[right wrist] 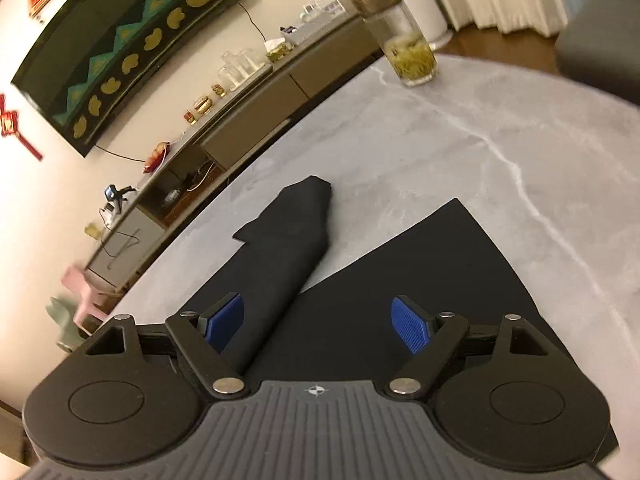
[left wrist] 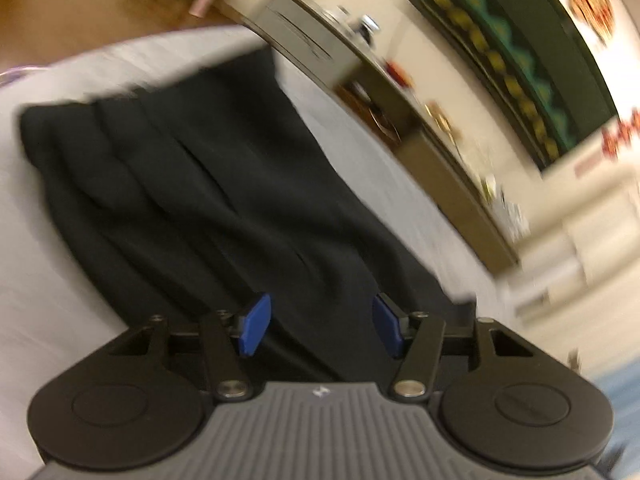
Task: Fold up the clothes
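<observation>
The left claw [left wrist: 320, 330] is spread, its blue pads [left wrist: 256, 330] apart with nothing between them. Right in front of it and under it lies the black garment [left wrist: 192, 184], rumpled into long folds that run away from the pads toward the far edge of the pale table [left wrist: 36, 208]. The left view is smeared, so whether the pads touch the cloth cannot be told — they sit just over its near end.

The right claw [right wrist: 318, 326] is also spread wide, holding nothing. In its view the garment [right wrist: 400, 276] lies flat on the grey marbled table [right wrist: 460, 128], directly ahead and beneath the pads [right wrist: 412, 330]. A broad smooth panel spreads out in front of the right pad to a sharp far corner. A narrower piece, seemingly a sleeve [right wrist: 292, 236], lies folded over itself from beside the left pad, angling away to a blunt end. A wedge of bare table shows between sleeve and panel.

At the far edge of the table stands a glass [right wrist: 412, 60] with yellow-green contents, well apart from the cloth. Beyond the table a long sideboard [right wrist: 248, 120] runs along the wall — jars and small items on top — under a dark framed panel [right wrist: 132, 48].
</observation>
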Tool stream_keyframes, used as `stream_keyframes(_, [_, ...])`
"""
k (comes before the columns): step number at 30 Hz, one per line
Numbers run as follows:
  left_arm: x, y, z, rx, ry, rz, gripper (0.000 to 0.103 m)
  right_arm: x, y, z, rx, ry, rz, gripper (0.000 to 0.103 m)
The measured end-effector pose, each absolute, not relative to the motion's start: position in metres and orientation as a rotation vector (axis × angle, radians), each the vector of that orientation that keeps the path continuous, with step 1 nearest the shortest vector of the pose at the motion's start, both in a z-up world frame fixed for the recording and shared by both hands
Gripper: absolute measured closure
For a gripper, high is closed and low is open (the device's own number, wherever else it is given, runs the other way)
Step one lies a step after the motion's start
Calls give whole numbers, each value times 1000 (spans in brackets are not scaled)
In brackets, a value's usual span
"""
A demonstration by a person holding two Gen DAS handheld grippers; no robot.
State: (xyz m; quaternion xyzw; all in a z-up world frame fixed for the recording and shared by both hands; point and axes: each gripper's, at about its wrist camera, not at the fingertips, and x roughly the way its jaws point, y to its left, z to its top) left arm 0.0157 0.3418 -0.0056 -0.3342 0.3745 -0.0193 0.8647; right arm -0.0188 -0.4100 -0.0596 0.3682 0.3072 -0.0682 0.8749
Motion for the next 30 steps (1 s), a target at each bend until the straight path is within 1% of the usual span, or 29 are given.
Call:
stream_keyframes(3, [21, 323, -11, -627, 812, -38, 45, 17, -403, -68, 752, 670, -88, 16])
stream_keyframes(9, [28, 326, -23, -622, 854, -1, 45, 96, -372, -66, 589, 746, -130, 16])
stream_keyframes(11, [30, 328, -26, -621, 859, 7, 45, 114, -365, -70, 552, 763, -141, 30])
stream_keyframes(13, [31, 331, -26, -630, 857, 12, 45, 123, -359, -69, 494, 786, -121, 93])
stream_keyframes(15, [28, 336, -27, -652, 855, 28, 45, 117, -356, -59, 458, 753, -69, 101])
stream_keyframes(17, [26, 345, -27, -695, 850, 58, 45, 92, -358, -44, 454, 699, -33, 102])
stream_keyframes(20, [26, 356, -24, -738, 830, 77, 45, 33, -365, -32, 443, 682, -52, 102])
stream_keyframes(22, [31, 351, -21, -739, 820, 62, 45, 10, -366, -42, 343, 768, -132, 99])
stream_keyframes(23, [32, 349, -20, -737, 819, 51, 44, 3, -366, -44, 304, 791, -172, 90])
stream_keyframes(24, [33, 347, -19, -734, 818, 41, 44, -2, -367, -42, 276, 787, -210, 73])
stream_keyframes(25, [34, 344, -19, -731, 818, 31, 44, -5, -366, -38, 254, 765, -242, 46])
stream_keyframes(26, [34, 344, -19, -727, 818, 28, 44, -5, -363, -29, 246, 722, -263, 34])
stream_keyframes(27, [35, 344, -19, -724, 819, 26, 44, -1, -359, -22, 250, 685, -272, 16])
stream_keyframes(28, [36, 343, -19, -720, 820, 25, 44, 7, -355, -16, 259, 669, -264, 13])
stream_keyframes(30, [36, 346, -20, -723, 819, 29, 43, 33, -345, -14, 262, 689, -232, 12])
